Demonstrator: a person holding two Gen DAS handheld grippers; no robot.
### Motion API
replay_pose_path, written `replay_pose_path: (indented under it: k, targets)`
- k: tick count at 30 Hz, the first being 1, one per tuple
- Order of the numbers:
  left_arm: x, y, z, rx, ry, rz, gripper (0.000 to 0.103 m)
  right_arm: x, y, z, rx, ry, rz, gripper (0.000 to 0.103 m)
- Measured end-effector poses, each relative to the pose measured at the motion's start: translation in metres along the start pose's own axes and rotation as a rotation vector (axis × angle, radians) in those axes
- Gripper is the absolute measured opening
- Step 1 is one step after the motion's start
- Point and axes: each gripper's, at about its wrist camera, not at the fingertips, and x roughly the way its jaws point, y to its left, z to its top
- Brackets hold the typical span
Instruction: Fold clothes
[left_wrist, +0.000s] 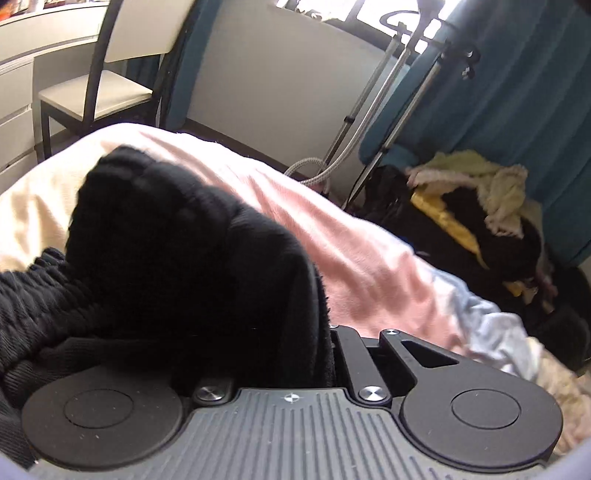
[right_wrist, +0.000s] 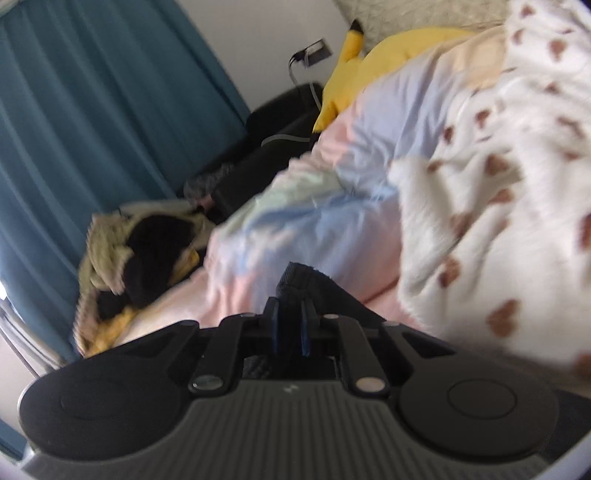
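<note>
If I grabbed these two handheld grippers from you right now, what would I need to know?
Left gripper: shut on the black knit garment, which drapes over its fingers and hides them.
Right gripper: shut on a black fabric edge, likely the same garment.
Both are over the pastel bedding. A pile of unfolded clothes waits beside the teal curtain.
Done: garment picked up.
Left: no fold shows yet; lay it flat, fold it, then tackle the pile.

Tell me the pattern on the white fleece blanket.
Brown hearts on white fleece blanket; clearest in the right wrist view.
</note>
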Motion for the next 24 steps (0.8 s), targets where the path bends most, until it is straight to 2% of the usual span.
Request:
replay_pose_path:
  k: [6,8,9,10,12,14,17,19,22,24]
  targets:
    - [-0.001,-0.011,-0.010,0.135,-0.038,0.005,0.014,0.009,0.003,-0.011,-0.057,0.006,0.030,0.014]
    - [-0.008,-0.013,-0.014,0.140,-0.054,-0.011,0.022,0.003,0.005,-0.005,-0.050,0.009,0.047,0.018]
    - [-0.013,-0.015,-0.016,0.150,-0.056,-0.034,0.036,-0.005,0.008,-0.002,-0.047,0.010,0.051,0.025]
    - [-0.018,-0.018,-0.017,0.162,-0.058,-0.059,0.060,-0.012,0.010,0.002,-0.049,0.010,0.051,0.038]
    - [-0.038,-0.033,-0.027,0.290,-0.093,-0.092,0.087,-0.031,0.019,0.011,-0.081,-0.004,0.066,0.049]
    - [-0.065,-0.046,-0.041,0.393,-0.172,-0.131,0.090,-0.055,0.031,0.022,-0.168,-0.032,0.088,0.049]
    - [-0.099,-0.067,-0.066,0.429,-0.188,-0.245,0.091,-0.096,0.038,0.036,-0.206,-0.090,0.138,0.056]
    - [-0.117,-0.087,-0.088,0.445,-0.205,-0.303,0.091,-0.120,0.033,0.035,-0.165,-0.114,0.153,0.060]
    - [-0.131,-0.130,-0.132,0.513,-0.169,-0.329,0.091,-0.144,0.017,0.019,-0.070,-0.121,0.160,0.064]
    - [-0.141,-0.159,-0.161,0.568,-0.145,-0.324,0.091,-0.154,-0.004,0.000,0.081,-0.112,0.156,0.071]
